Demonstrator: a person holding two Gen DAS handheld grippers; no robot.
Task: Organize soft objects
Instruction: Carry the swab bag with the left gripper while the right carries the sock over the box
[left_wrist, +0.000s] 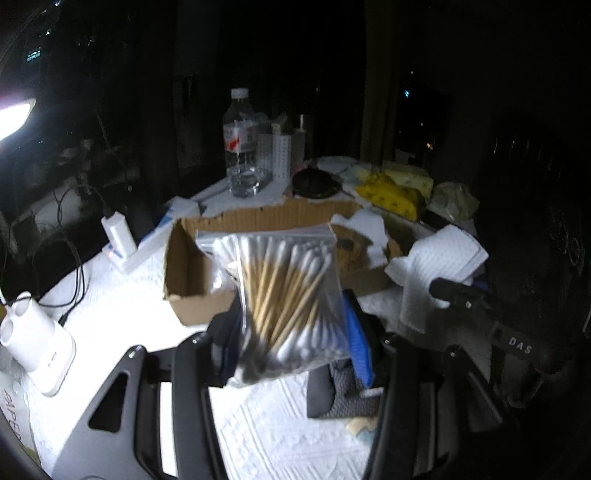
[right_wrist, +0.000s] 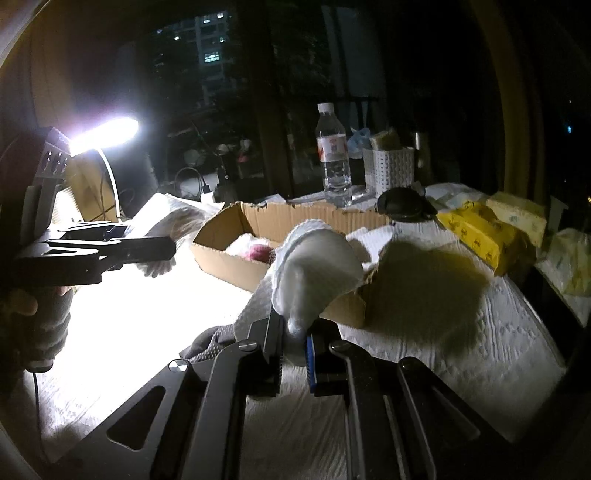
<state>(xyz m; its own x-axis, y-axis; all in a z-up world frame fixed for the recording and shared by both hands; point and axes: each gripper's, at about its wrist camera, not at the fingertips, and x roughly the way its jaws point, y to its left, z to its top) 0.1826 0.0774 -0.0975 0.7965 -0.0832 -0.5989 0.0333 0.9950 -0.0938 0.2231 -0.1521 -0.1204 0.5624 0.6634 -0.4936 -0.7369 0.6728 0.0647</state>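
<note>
The left gripper (left_wrist: 291, 332) is clamped on a zip bag of cotton swabs (left_wrist: 284, 295), held just short of the cardboard box (left_wrist: 192, 258) at 12 o'clock. The right gripper (right_wrist: 293, 347) pinches a white cloth (right_wrist: 314, 269) at the box's near edge. Carry each fully over the rim before letting go.

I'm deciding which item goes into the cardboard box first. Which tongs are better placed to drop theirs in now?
Probably the left tongs: their bag of cotton swabs hangs right at the cardboard box wall. The right tongs grip a white cloth but sit farther back from the box.
</note>
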